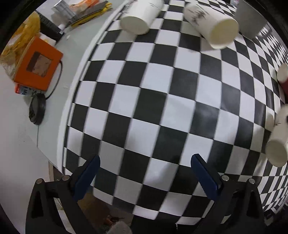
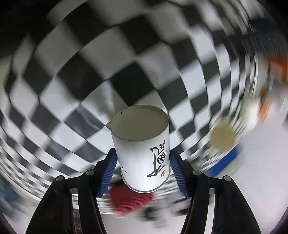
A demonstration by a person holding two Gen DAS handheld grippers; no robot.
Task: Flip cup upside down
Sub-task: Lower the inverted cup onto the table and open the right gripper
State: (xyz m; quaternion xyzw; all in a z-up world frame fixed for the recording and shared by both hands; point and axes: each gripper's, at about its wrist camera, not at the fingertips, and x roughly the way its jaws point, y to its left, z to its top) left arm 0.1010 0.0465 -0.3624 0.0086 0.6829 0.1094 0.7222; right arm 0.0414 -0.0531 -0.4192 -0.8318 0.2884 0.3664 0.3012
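My right gripper [image 2: 142, 162] is shut on a white paper cup [image 2: 142, 149] with black brush writing. The cup's flat base points away from the camera and its rim is nearest the camera. The background is smeared by motion blur. My left gripper [image 1: 144, 162] is open and empty above the near edge of the checkered cloth [image 1: 144, 99]. Two white cups stand upside down at the far side, one on the left [image 1: 140, 16] and one on the right [image 1: 214, 23]. Another white cup [image 1: 278, 144] shows at the right edge.
An orange box [image 1: 37, 63], a black round object [image 1: 36, 109] and clutter lie on the grey table left of the cloth. A red and white object [image 1: 283, 77] sits at the right edge. A blurred red shape [image 2: 129, 201] and a tan disc [image 2: 223, 135] show in the right wrist view.
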